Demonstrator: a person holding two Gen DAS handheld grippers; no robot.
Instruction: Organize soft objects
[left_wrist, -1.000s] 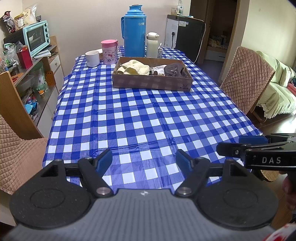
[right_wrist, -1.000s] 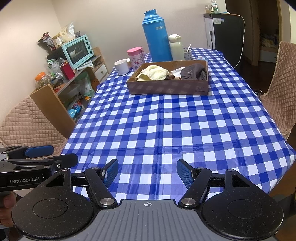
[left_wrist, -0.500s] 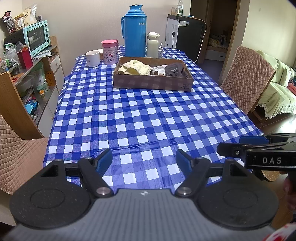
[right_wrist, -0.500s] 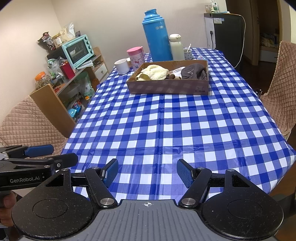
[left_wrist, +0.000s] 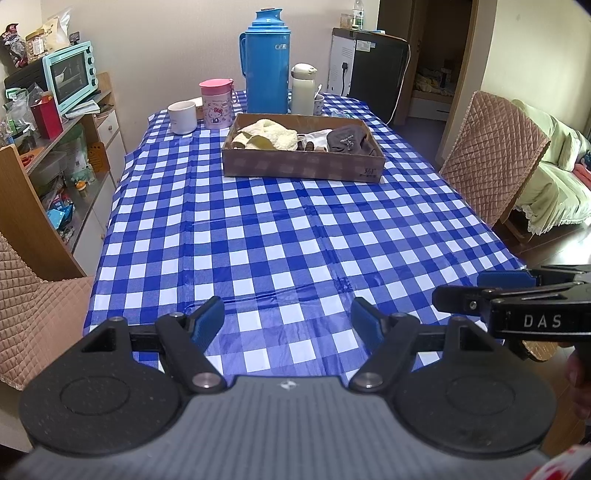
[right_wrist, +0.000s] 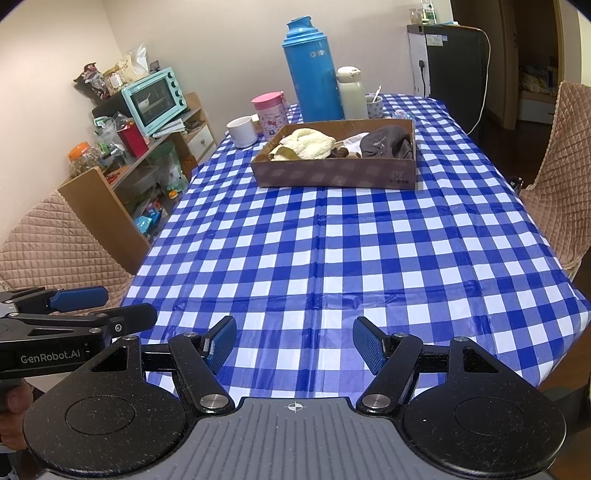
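We hold the left gripper (left_wrist: 288, 321) with its fingers spread wide and nothing between the blue pads (left_wrist: 207, 323); below and between them lies only the blue-and-white checked tablecloth (left_wrist: 280, 229). The right gripper (right_wrist: 293, 345) is likewise spread wide and empty, its pads (right_wrist: 369, 349) over the near edge of the same cloth. The two grippers sit side by side, each seen at the edge of the other's view.

Well beyond both pairs of fingers, straight ahead toward the far end of the table, stands a shallow cardboard box (left_wrist: 303, 168). Inside it, toward its left end, lies a cream fluffy cloth (left_wrist: 269, 134); toward its right end lies a dark grey garment (left_wrist: 349, 138), with something white (left_wrist: 314, 137) between the two.

Past the box stand a tall blue thermos (left_wrist: 267, 61), a small cream flask (left_wrist: 302, 90) just right of it, a pink cup (left_wrist: 217, 103) and a white mug (left_wrist: 182, 117) to the left.
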